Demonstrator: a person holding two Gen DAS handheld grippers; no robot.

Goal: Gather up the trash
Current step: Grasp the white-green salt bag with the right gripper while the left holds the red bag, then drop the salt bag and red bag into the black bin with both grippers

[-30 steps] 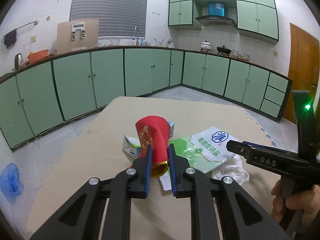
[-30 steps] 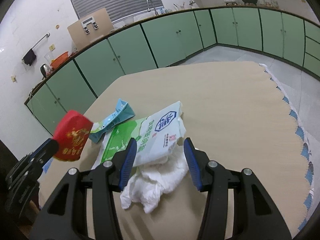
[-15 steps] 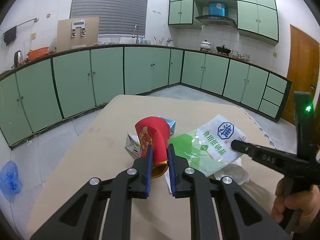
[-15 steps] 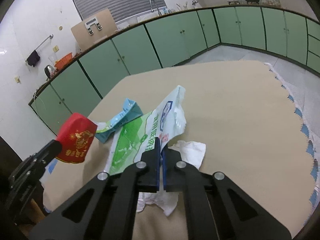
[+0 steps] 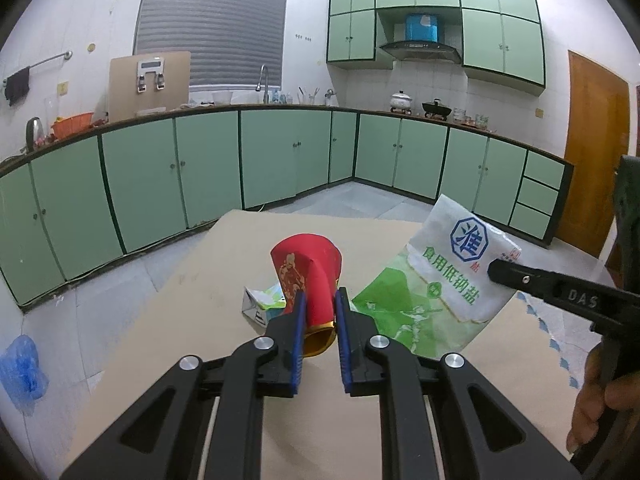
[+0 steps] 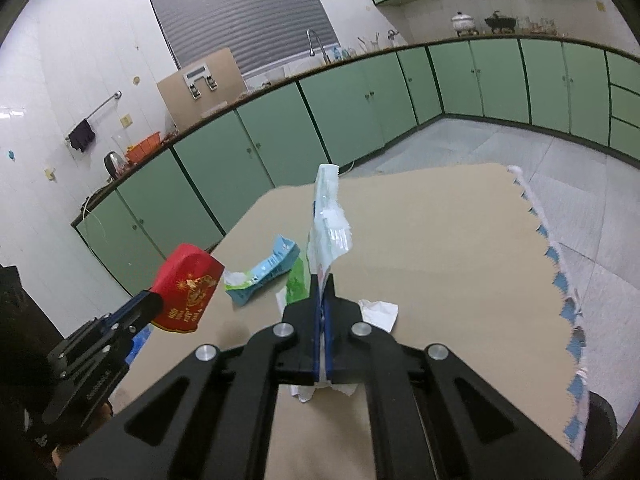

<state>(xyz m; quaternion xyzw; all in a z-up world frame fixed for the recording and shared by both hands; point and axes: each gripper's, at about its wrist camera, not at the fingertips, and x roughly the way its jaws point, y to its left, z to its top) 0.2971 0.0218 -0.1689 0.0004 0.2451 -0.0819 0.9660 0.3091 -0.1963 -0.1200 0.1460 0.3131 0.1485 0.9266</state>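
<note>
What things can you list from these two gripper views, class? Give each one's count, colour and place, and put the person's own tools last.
Paper cup: one, red with gold print, lifted off the table, squeezed between two fingers.
Salt bag: one, white and green, hanging in the air from a pinched edge.
Carton: one, blue and white, flattened, lying on the table.
Tissue: one, white, crumpled, on the table.
Table: one, tan top.
Cabinets: many, green, along the walls.
Door: one, brown, far right.
Left gripper: one, black with blue pads, shut on the cup.
Right gripper: one, black, shut on the bag.
</note>
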